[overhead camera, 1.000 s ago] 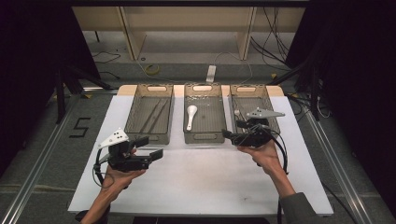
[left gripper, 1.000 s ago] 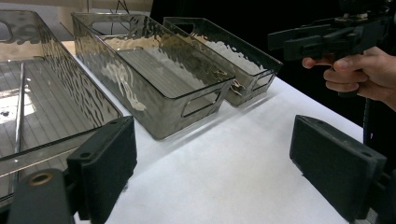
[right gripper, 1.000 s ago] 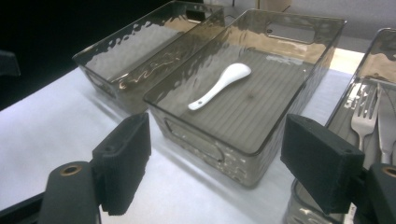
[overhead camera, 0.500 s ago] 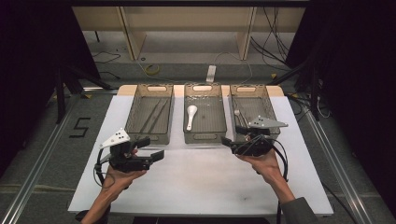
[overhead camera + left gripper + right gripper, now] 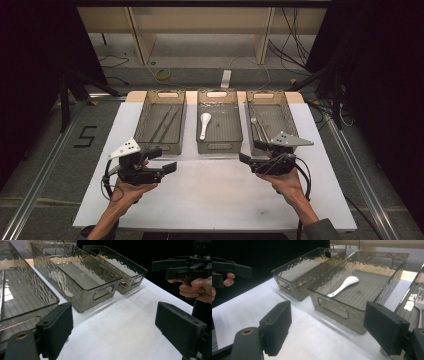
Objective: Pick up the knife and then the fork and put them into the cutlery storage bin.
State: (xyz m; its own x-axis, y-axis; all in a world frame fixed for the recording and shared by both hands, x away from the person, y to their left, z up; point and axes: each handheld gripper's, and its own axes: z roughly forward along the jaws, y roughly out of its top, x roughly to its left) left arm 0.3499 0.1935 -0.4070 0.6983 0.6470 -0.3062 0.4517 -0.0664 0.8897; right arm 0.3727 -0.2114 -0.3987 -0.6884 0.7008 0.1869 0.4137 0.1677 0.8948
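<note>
Left tray (image 5: 161, 121) contents: thin dark rods in the high view, too small and low-contrast to identify; in the left gripper view that tray (image 5: 15, 302) is cut off by the left and top edges. Right tray (image 5: 270, 117): near end hidden behind the right gripper (image 5: 243, 159) and its grey plate in the high view; utensils inside are too small to count. In the right gripper view that tray (image 5: 412, 302) is cropped at the right edge, with a fork (image 5: 419, 302) partly visible and its handle out of frame. Left gripper (image 5: 113, 327) jaws are cut off by the bottom edge. Person's forearms are cropped at the bottom of the high view.
</note>
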